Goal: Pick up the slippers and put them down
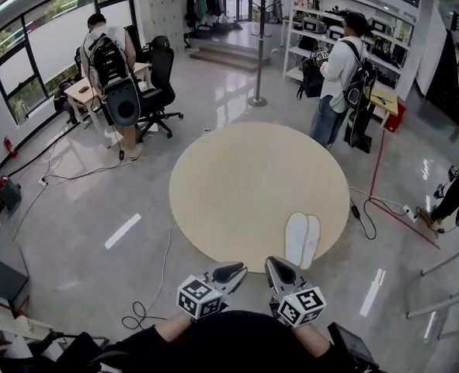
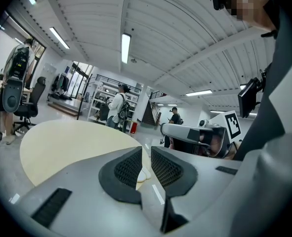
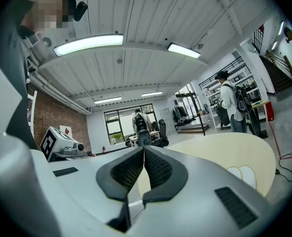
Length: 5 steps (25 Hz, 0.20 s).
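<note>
Right claw (image 1: 276, 263), ribbed pads (image 3: 158, 169) together, near flat slippers (image 1: 302, 239).

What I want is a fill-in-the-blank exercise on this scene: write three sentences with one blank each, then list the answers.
1. The two white slippers lie side by side on the round, beige ____.
2. Of the person's two grippers, the ____ one is nearer the slippers.
3. The jaws of the right gripper are ____, with nothing between them.

Missing words: table; right; shut.
</note>
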{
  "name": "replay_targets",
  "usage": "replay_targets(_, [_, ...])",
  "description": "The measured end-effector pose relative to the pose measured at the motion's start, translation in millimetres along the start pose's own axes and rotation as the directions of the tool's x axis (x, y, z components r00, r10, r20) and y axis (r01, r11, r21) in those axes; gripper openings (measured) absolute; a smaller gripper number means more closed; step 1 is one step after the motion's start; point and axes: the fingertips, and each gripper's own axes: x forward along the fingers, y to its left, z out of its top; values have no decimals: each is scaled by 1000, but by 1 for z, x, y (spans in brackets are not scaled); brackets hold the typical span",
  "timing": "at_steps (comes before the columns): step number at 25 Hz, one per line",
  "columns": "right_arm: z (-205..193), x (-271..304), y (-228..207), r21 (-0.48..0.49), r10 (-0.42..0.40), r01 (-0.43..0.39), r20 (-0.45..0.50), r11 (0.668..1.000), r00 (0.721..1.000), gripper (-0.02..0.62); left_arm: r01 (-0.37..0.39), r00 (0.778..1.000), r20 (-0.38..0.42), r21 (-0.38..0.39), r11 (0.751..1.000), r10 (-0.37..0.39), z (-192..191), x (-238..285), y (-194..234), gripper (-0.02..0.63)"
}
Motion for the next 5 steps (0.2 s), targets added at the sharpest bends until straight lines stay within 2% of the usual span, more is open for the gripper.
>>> replay_targets(5, [-3,-3,0,6,8,-8,-19,1000,1000,20,-12,1000,-2,-20,1000,12,-4,-2,-2,71])
